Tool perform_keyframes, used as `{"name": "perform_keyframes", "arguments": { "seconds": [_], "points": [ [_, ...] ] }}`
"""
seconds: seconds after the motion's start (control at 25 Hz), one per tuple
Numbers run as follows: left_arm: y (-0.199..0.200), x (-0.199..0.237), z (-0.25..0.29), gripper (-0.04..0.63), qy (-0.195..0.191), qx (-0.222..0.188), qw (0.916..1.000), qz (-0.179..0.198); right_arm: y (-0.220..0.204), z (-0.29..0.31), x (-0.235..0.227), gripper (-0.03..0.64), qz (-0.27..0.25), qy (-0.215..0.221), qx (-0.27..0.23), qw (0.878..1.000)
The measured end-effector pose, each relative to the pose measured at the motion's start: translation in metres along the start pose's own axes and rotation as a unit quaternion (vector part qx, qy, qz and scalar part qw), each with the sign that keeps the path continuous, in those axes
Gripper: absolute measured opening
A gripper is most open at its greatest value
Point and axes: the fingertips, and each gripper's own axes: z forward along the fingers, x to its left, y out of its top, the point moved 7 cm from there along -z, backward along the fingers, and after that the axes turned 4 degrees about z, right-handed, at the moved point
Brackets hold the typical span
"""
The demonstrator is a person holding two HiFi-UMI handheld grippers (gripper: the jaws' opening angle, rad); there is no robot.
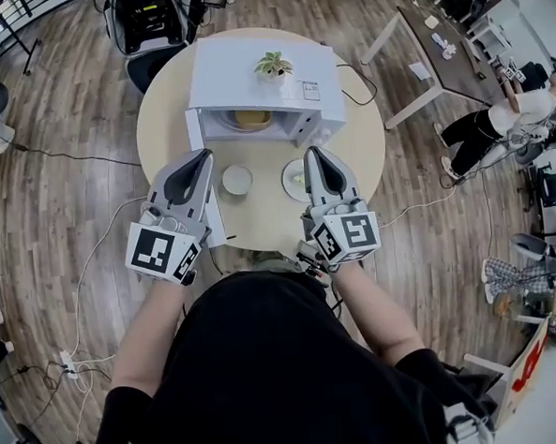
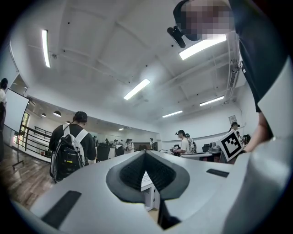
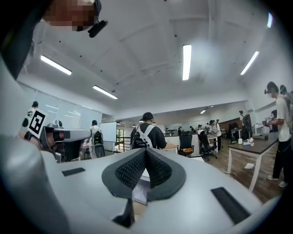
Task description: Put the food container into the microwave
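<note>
Microwave (image 1: 262,77) long side crosswise, open front facing person (image 1: 268,367), food container (image 1: 253,119) inside

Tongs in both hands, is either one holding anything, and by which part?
Nothing is held: the left tongs and the right tongs are both shut with nothing between them.

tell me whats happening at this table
A person holds a gripper in each hand over a round table. The left gripper and right gripper are both shut and empty. The microwave is open with a yellowish food container inside. A small white dish and a plate sit in front.
</note>
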Motion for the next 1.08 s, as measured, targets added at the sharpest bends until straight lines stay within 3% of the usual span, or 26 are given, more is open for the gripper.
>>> {"name": "perform_keyframes", "arguments": {
  "seconds": [0.16,1.08],
  "points": [
    [-0.001,0.000,-0.002,0.018,-0.002,-0.001,1.0000,0.001,-0.007,-0.004,-0.002,0.014,0.003,-0.017,0.008,1.000],
    [-0.005,0.018,-0.008,0.018,0.013,0.001,0.9999,-0.006,-0.023,0.005,0.004,0.014,-0.006,-0.005,0.034,0.999]
  ]
}}
